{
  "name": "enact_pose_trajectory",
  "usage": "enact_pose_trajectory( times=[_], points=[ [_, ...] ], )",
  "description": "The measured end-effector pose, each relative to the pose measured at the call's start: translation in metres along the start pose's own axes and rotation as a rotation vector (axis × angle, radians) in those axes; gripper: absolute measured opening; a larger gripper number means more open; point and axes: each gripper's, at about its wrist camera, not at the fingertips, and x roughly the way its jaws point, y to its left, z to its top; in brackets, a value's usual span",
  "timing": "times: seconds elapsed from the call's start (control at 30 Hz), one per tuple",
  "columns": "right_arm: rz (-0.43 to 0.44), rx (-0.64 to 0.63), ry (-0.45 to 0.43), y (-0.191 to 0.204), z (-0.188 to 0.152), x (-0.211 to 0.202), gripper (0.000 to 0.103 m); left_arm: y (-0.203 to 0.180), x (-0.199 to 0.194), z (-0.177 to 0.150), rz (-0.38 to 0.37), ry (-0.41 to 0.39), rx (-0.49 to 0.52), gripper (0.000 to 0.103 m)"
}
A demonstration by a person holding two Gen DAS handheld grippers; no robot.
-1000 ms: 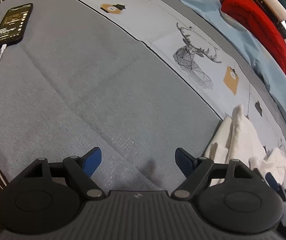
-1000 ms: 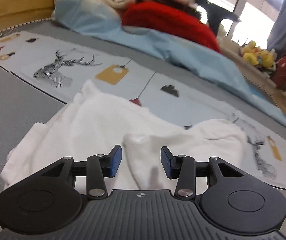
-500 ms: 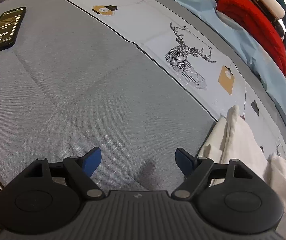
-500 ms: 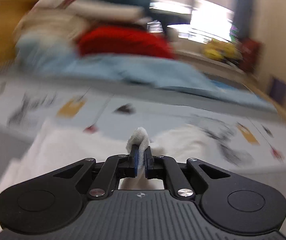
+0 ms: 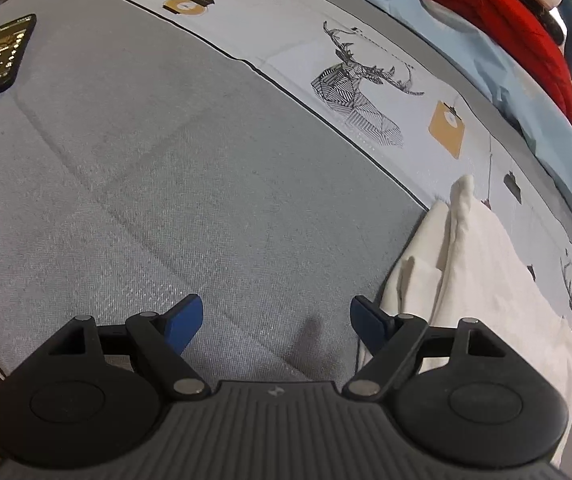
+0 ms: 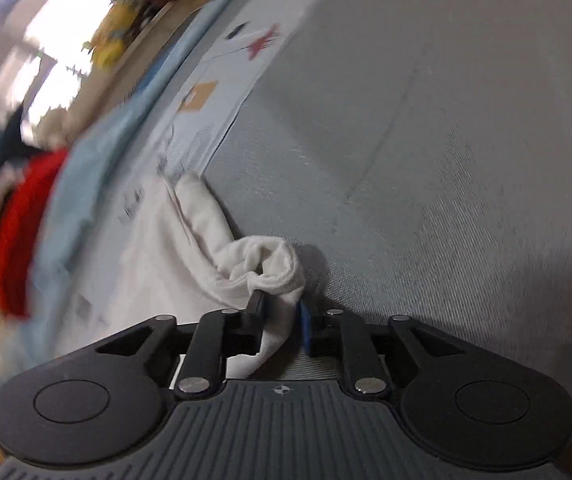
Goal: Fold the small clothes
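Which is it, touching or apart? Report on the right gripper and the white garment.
Touching. The right wrist view shows the white garment bunched between the opening jaws of the right gripper and draped over one fingertip.

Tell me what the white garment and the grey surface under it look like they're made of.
The white garment looks like soft knit cotton, matte: it bunches into rounded rolls where it sits between the right gripper, whose jaws are opening. The grey surface looks like a coarse woven fabric, matte with a faint sheen, showing a visible weave grain and soft fold creases. Exact fibres can't be told from the pictures.
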Motion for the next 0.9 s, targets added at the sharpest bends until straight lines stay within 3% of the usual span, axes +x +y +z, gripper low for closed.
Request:
enact_pose_trajectory(
  times=[0.03,0.07,0.17,0.27,0.3,0.33,0.37,0.47,0.57,0.67,0.77,0.9],
  points=[
    [0.036,0.048,0.010,-0.006,0.002,-0.002,0.050,0.000,0.000,0.001,0.002,-0.002,-0.007,0.085],
    [0.073,0.092,0.017,-0.011,0.003,-0.003,0.059,0.000,0.001,0.002,0.002,-0.001,-0.016,0.085],
    [0.118,0.113,0.040,-0.014,0.000,-0.001,0.065,-0.002,0.002,0.004,-0.004,0.003,-0.017,0.085],
    [0.122,-0.001,0.030,0.001,0.000,0.010,0.065,-0.008,0.002,0.004,-0.008,0.000,0.003,0.085],
    [0.133,-0.029,0.016,0.005,0.003,0.015,0.062,-0.009,0.001,0.004,-0.009,0.000,0.009,0.085],
    [0.136,-0.044,0.013,0.009,0.007,0.020,0.029,-0.009,0.001,0.004,-0.009,-0.001,0.014,0.085],
    [0.116,-0.063,0.015,0.013,0.011,0.025,0.012,-0.009,0.001,0.004,-0.006,-0.001,0.017,0.085],
    [0.097,-0.139,0.013,0.027,0.016,0.028,0.011,-0.002,0.001,0.005,0.004,0.005,0.012,0.085],
    [0.023,-0.290,-0.016,0.061,0.010,0.023,0.010,0.002,0.004,0.004,0.004,0.028,0.034,0.085],
    [0.055,-0.480,-0.077,0.125,-0.004,0.015,0.010,0.002,0.011,-0.001,0.015,0.056,0.066,0.085],
    [0.190,-0.755,-0.155,0.199,-0.052,-0.011,0.010,0.002,0.020,-0.005,0.025,0.084,0.077,0.085],
    [0.436,-1.245,-0.186,0.260,-0.182,-0.047,0.010,0.002,0.017,-0.003,0.013,0.077,0.069,0.085]
  ],
)
